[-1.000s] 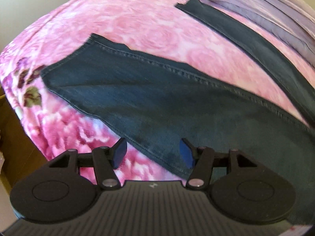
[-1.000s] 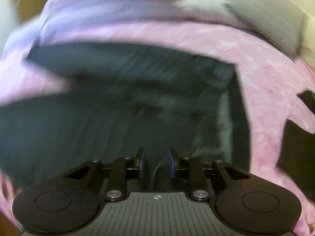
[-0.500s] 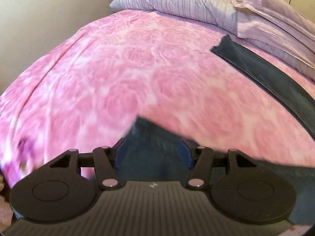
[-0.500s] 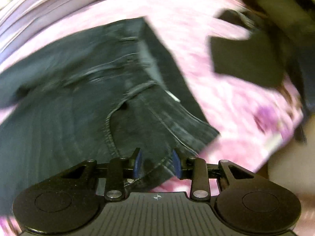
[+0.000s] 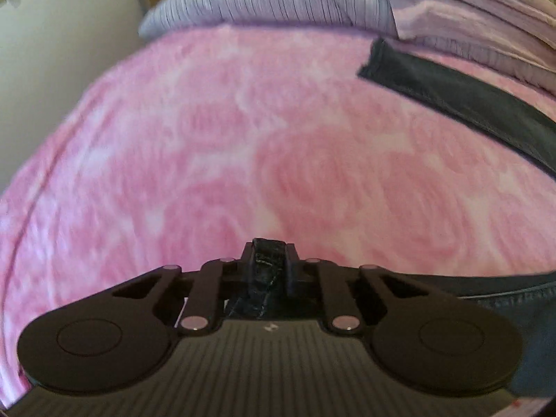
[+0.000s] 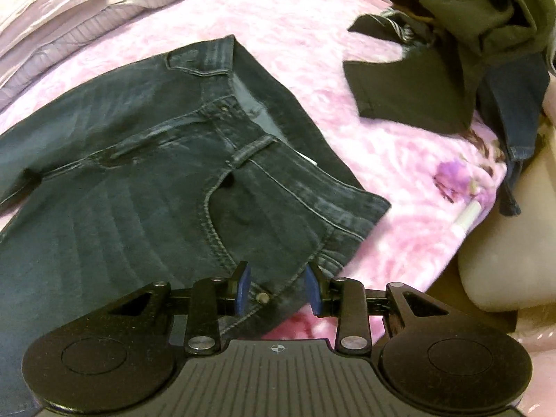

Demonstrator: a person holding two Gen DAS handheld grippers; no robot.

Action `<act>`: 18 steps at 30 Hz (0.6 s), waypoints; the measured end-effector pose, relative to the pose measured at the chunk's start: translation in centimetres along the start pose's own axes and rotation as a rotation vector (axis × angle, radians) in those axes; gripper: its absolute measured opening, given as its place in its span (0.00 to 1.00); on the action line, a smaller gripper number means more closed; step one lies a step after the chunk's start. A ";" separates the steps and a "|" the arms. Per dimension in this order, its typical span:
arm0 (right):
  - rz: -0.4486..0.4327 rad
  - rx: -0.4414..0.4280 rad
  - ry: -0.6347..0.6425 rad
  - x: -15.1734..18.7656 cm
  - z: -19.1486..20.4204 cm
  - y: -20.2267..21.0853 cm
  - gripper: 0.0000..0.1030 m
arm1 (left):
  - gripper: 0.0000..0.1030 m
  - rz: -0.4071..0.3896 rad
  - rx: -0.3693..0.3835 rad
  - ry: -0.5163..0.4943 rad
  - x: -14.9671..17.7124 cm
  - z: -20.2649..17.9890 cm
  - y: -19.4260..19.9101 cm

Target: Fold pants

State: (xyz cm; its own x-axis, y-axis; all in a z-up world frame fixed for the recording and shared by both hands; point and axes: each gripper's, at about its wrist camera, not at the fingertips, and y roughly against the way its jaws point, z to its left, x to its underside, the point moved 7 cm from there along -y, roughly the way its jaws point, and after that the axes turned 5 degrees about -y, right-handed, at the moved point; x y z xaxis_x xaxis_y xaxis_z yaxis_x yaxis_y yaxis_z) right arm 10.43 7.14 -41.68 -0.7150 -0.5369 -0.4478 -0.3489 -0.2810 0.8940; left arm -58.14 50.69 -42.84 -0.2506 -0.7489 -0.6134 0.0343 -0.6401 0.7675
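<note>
Dark blue jeans [image 6: 146, 173] lie spread on the pink floral bed cover [image 6: 347, 111], waistband toward the right. My right gripper [image 6: 277, 286] is open, its blue pads on either side of the near waistband corner by the front pocket rivet. In the left wrist view my left gripper [image 5: 270, 264] is shut on a bunched fold of the near pant leg's hem, held low over the cover. The far pant leg [image 5: 462, 104] stretches across the upper right of that view. More denim [image 5: 504, 295] trails off to the right behind the left gripper.
Lilac pillows [image 5: 278, 0] line the head of the bed. A heap of dark clothes [image 6: 462, 45] sits at the right side of the bed in the right wrist view. A beige wall [image 5: 52, 34] borders the bed's left side. The cover [image 5: 208, 156] stretches ahead of the left gripper.
My left gripper went from open above the near leg to shut on its hem. My right gripper swung to the waistband corner and widened its jaws.
</note>
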 end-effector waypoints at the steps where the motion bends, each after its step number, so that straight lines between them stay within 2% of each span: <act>1: -0.008 0.000 0.005 -0.1 0.3 0.0 0.30 | 0.15 0.003 -0.021 -0.009 -0.2 0.0 -0.7; 3: -0.017 -0.004 0.020 -0.4 0.8 -0.3 0.30 | 0.17 0.053 -0.077 -0.066 0.2 -0.5 -2.4; 4: -0.018 -0.003 0.033 -0.5 1.0 -0.4 0.30 | 0.21 0.040 -0.114 -0.098 0.0 -0.7 -2.5; 5: -0.022 0.001 0.048 -0.7 1.2 -0.5 0.30 | 0.28 0.028 -0.144 -0.102 -0.2 -0.6 -2.2; 7: -0.050 0.001 0.084 -1.1 1.6 -0.2 0.30 | 0.31 -0.008 -0.249 -0.047 -0.4 0.7 -0.8; 8: -0.065 -0.002 0.097 -1.2 1.7 0.0 0.31 | 0.31 -0.032 -0.306 0.009 -0.4 1.8 0.5; 9: -0.080 -0.009 0.109 -1.3 1.7 0.3 0.31 | 0.31 -0.047 -0.332 0.076 -0.3 2.8 1.8; 10: -0.092 -0.020 0.124 -1.2 1.9 0.5 0.31 | 0.31 -0.058 -0.321 0.130 0.0 3.2 3.1; 11: -0.104 -0.037 0.145 -0.9 2.0 0.7 0.32 | 0.31 -0.057 -0.268 0.160 0.6 2.9 4.5; 12: -0.116 -0.061 0.180 -0.5 2.3 0.8 0.32 | 0.31 -0.048 -0.209 0.148 1.3 1.8 5.6; 16: -0.119 -0.111 0.331 2.8 3.3 0.4 0.34 | 0.34 0.012 0.019 -0.029 6.4 -5.2 9.0; 18: -0.098 -0.115 0.394 4.6 3.0 -0.4 0.34 | 0.36 0.098 0.066 -0.058 9.8 -7.1 8.6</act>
State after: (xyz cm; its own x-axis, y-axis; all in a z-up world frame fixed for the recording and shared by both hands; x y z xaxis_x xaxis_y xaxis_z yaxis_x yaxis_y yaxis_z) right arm 5.43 7.16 -44.08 -0.3875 -0.7602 -0.5215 -0.3176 -0.4210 0.8497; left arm -53.38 36.63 -43.54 -0.3050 -0.7952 -0.5241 -0.0013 -0.5500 0.8352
